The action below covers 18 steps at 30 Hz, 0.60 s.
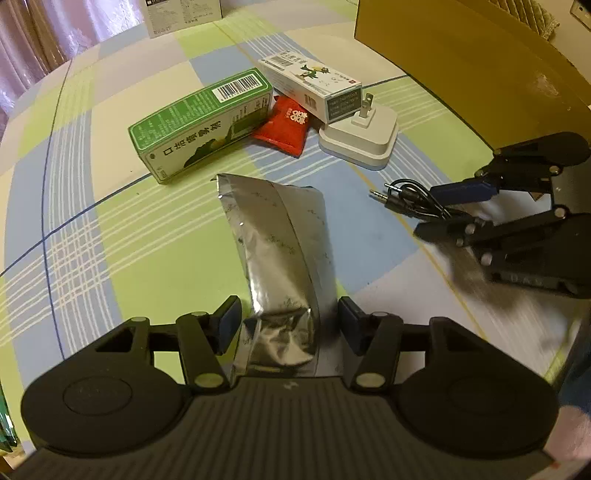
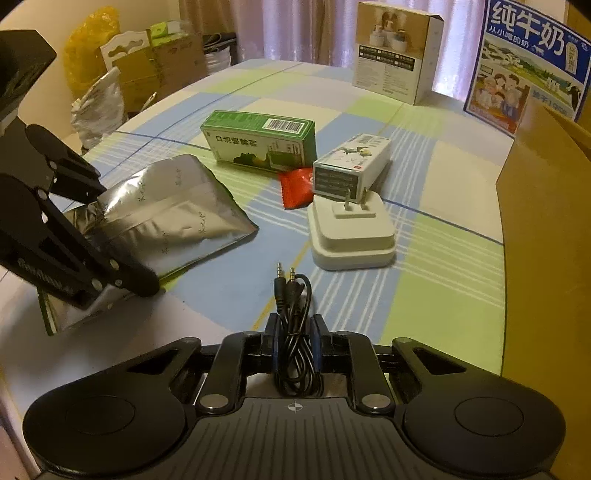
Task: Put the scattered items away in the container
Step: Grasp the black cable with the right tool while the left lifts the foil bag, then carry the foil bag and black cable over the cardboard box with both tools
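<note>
A silver foil pouch lies on the checked tablecloth. Its near end is creased between the pads of my left gripper, which is shut on it. My right gripper is shut on a coiled black audio cable, whose two plugs stick out forward. Beyond them lie a green carton, a red sachet, a small white carton and a white plug adapter. The open cardboard box stands on the right.
A white product box and a blue milk carton panel stand at the table's far side. Bags and cardboard boxes are piled past the table's left edge. Curtains hang behind.
</note>
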Tool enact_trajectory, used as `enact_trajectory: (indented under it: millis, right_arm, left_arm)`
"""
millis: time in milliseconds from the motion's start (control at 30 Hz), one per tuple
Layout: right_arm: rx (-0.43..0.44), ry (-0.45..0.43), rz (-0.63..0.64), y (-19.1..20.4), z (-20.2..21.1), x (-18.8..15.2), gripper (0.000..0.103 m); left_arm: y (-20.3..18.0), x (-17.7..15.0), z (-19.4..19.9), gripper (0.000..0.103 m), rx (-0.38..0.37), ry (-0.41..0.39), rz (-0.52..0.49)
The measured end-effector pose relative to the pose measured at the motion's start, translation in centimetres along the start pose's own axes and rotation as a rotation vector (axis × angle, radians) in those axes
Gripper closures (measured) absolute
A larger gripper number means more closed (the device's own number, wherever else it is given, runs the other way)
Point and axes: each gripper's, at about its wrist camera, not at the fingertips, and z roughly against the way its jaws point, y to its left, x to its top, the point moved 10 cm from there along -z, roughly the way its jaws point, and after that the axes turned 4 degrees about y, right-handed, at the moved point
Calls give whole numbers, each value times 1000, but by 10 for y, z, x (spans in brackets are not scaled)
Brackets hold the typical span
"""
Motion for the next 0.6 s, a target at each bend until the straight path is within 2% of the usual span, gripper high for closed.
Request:
enact_trajectory:
  millis: [100,133,233,600]
  right_arm:
    - [2,-2,-18,0,1,0,90]
    - [19,-2,-44,-1,1,-1,90]
    - [51,-4,-100,-3,5,-1,91]
    - [62,-84,-207,-3,56,0,91]
  left_arm:
    - [-3,0,-3,53,6,10,-7]
    - [-3,-1,-2,58,6,9,-1]
    - [-3,-4,2,63,5,5,24]
    - [-17,-18,39,64,-17,-42,105]
